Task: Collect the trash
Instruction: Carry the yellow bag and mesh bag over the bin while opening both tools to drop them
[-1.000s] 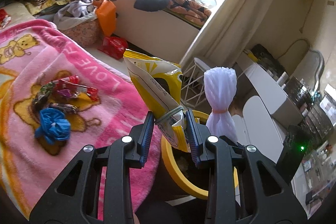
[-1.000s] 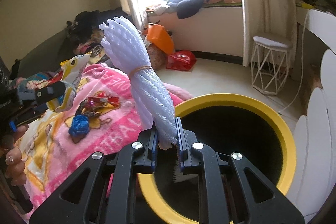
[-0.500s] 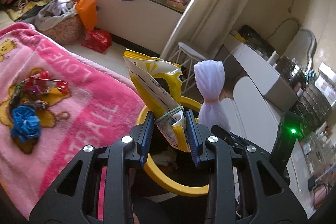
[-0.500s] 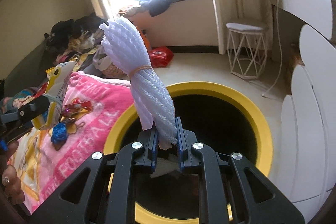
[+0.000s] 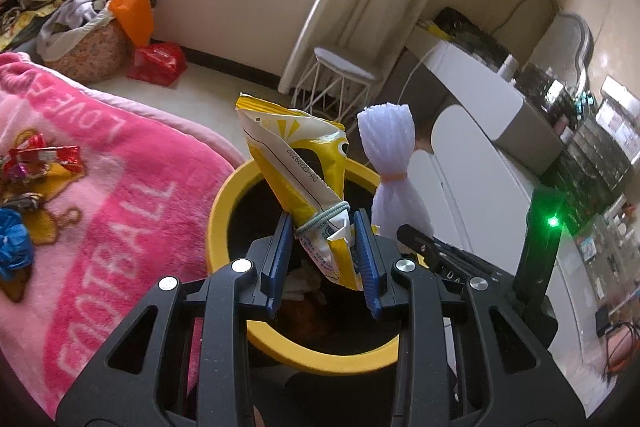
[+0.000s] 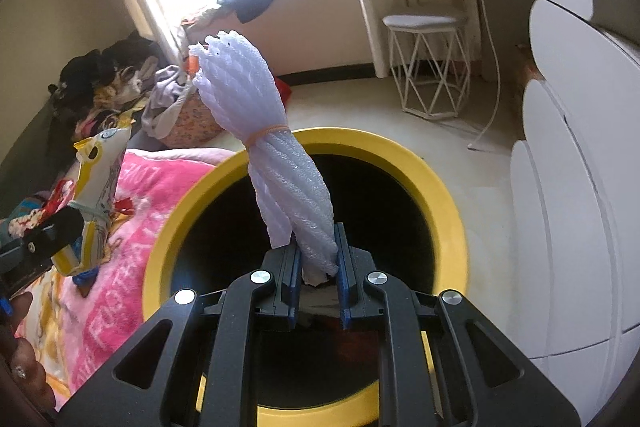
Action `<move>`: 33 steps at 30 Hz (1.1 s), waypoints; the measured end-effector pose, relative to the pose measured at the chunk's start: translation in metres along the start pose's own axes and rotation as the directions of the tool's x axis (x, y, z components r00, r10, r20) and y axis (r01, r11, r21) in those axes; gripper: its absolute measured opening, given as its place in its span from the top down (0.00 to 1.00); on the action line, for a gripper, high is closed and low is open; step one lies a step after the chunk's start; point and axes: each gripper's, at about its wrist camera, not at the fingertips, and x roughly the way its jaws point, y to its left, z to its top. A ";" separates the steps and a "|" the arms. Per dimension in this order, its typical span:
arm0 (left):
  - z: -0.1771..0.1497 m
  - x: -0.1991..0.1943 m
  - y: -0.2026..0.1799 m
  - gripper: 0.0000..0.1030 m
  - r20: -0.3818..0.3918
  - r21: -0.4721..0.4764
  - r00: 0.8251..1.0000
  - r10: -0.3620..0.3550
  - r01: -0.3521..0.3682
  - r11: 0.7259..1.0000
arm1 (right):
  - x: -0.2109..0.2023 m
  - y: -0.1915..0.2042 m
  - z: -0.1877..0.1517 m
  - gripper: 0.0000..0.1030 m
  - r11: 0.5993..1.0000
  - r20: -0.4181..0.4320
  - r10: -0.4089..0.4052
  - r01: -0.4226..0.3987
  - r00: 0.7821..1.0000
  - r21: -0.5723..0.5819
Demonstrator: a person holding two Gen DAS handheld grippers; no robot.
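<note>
My left gripper (image 5: 322, 259) holds a yellow and white snack bag (image 5: 304, 179), bound with a green band, above the yellow-rimmed trash bin (image 5: 224, 195). The jaws stand a little wider than the bag's lower end. My right gripper (image 6: 318, 267) is shut on a white foam net bundle (image 6: 272, 147), tied with an orange band, over the bin's dark opening; the bin's rim (image 6: 436, 187) fills that view. The bundle also shows in the left wrist view (image 5: 388, 151), and the bag in the right wrist view (image 6: 100, 183). Some trash lies inside the bin.
A pink blanket (image 5: 120, 195) lies left of the bin with candy wrappers (image 5: 36, 159) and a blue crumpled piece (image 5: 12, 247) on it. A white wire stool (image 6: 424, 67), white cabinets (image 6: 580, 187), a red bag (image 5: 160, 63) and a laundry basket (image 5: 88, 43) stand around.
Both grippers have moved from the blanket to over the bin, carrying the bag and the foam bundle. The left jaws have opened slightly around the bag.
</note>
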 end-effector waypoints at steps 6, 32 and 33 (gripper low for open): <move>-0.005 0.015 -0.003 0.75 -0.040 0.009 0.999 -0.004 0.004 1.000 | 0.004 -0.012 -0.004 0.85 0.999 -0.024 -0.026 0.027 0.999 0.028; 0.005 -0.064 0.072 0.11 0.170 -0.151 0.967 0.187 -0.162 0.975 | -0.013 0.078 0.000 0.48 0.977 0.033 0.077 -0.069 0.997 -0.202; 0.005 -0.067 0.074 0.11 0.175 -0.157 0.965 0.194 -0.167 0.973 | -0.013 0.083 -0.001 0.47 0.974 0.032 0.085 -0.076 0.996 -0.213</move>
